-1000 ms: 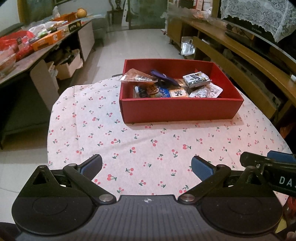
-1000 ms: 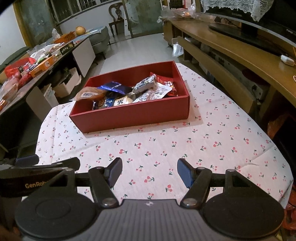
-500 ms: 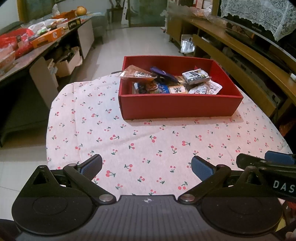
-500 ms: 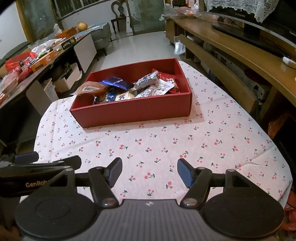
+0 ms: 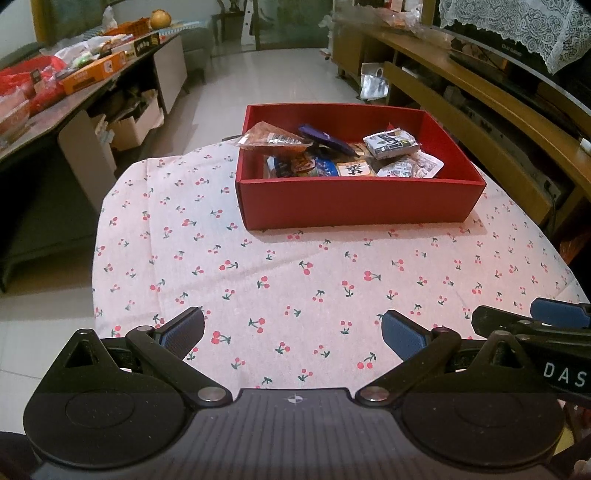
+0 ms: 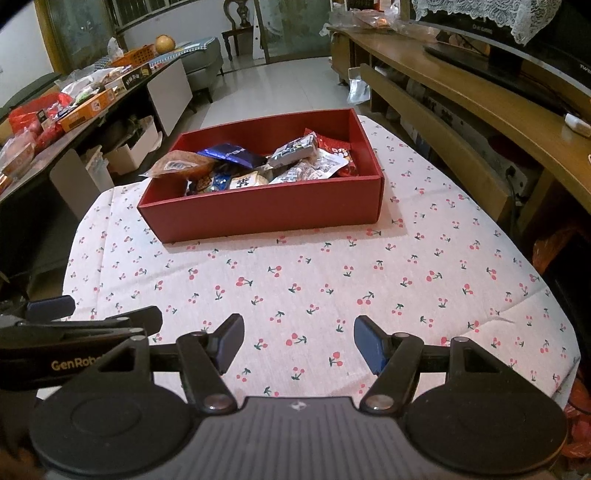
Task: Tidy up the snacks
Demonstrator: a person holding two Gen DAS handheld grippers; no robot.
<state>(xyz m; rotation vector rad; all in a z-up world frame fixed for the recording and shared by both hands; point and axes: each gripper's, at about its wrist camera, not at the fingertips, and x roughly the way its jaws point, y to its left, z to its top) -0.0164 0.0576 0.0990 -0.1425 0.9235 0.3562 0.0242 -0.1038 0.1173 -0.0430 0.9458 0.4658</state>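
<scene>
Plainly both grippers, left gripper (image 5: 291,328) and right gripper (image 6: 298,343), hold their fingers apart and empty, so an orange packet (image 5: 271,138) overhanging the red box (image 5: 354,203) could tip onto the counter (image 5: 295,280) if nudged.

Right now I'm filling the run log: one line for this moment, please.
left hand-held gripper: open, empty | right hand-held gripper: open, empty | snacks: in red box | tablecloth: bare near grippers

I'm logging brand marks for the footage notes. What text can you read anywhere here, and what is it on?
"DAS", cut off by the frame edge: on the right gripper in the left view.
"GenRob", cut off: on the left gripper in the right view.
Print on the snack packets in the red box, the side-table boxes and the monitor: too small or blurred.
</scene>
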